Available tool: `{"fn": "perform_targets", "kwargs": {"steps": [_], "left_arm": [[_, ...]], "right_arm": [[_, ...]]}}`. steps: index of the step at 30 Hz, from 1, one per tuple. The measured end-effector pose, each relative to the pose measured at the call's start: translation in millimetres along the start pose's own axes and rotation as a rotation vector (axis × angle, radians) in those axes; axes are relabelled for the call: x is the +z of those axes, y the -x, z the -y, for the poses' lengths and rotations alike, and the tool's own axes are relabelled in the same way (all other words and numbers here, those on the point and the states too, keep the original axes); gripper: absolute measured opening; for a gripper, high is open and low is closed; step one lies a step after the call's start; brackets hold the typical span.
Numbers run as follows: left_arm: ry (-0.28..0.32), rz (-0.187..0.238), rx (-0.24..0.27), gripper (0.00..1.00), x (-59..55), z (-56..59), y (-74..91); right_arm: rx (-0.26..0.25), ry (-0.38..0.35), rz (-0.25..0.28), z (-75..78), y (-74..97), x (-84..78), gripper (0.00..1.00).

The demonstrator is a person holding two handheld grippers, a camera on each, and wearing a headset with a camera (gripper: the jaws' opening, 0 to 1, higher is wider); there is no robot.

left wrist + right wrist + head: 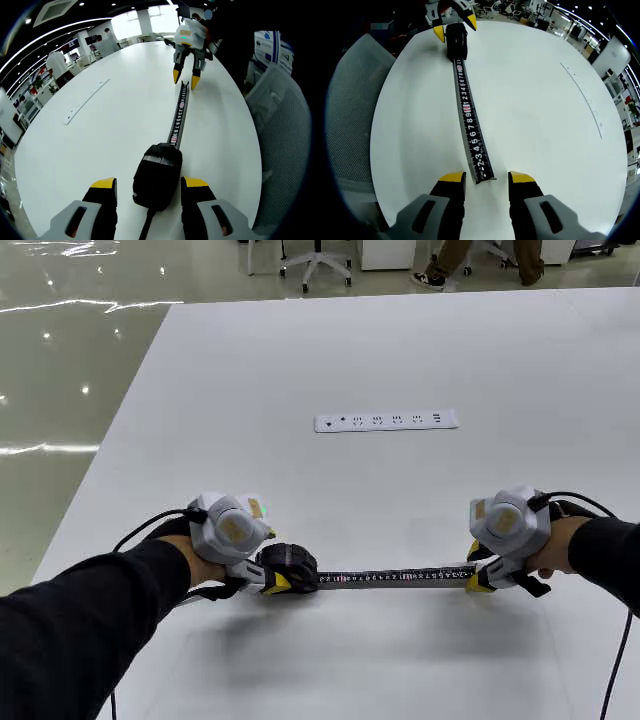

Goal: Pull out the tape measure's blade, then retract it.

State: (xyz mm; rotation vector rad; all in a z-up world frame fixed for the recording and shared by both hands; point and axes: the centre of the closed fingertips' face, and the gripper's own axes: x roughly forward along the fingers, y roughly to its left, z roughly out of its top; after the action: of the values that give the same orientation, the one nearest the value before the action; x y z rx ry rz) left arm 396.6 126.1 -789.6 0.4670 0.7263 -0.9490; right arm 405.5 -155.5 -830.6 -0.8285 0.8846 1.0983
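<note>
Blade (pixel 469 115) is lying extended; left hand-held gripper (pixel 149 184) is straddling the case (pixel 157 172) released, right hand-held gripper (pixel 486 176) likewise released. Retracting is coming next, probably needing the case gripped.

A white power strip (pixel 386 421) is lying flat near the middle of the white desk (pixel 300 350); an office chair base (pixel 316 262) is standing beyond the far edge.

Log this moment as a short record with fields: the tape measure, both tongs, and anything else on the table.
left tongs: open, jaws either side of the case, a gap on one side
right tongs: open, jaws either side of the blade's tip, not clamping it
case: black, lying on the table
blade: pulled out, flat on the table, reaching to the right tongs
power strip: white, beyond the tape, apart from it
</note>
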Motion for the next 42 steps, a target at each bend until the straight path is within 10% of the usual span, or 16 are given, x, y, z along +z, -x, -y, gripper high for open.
{"fn": "perform_targets", "kwargs": {"steps": [9,19,31,42], "left_arm": [[0.360,0.131,0.095,0.93,-32.9,-13.5,40.2],[0.467,0.254,0.219,1.00,-60.5,-2.6,100.3],[0.381,0.375,0.326,1.00,-67.2,21.2,155.9],[0.371,0.333,0.357,1.00,-86.0,47.0,179.5]], "right_arm": [[-0.103,-0.253,0.180,-12.3,29.0,-8.3,0.52],[-0.245,-0.374,0.278,-37.1,71.5,-25.4,0.77],[-0.362,-0.470,0.391,-85.2,119.9,-50.2,1.00],[-0.365,-0.531,0.386,-109.4,152.2,-79.9,1.00]]}}
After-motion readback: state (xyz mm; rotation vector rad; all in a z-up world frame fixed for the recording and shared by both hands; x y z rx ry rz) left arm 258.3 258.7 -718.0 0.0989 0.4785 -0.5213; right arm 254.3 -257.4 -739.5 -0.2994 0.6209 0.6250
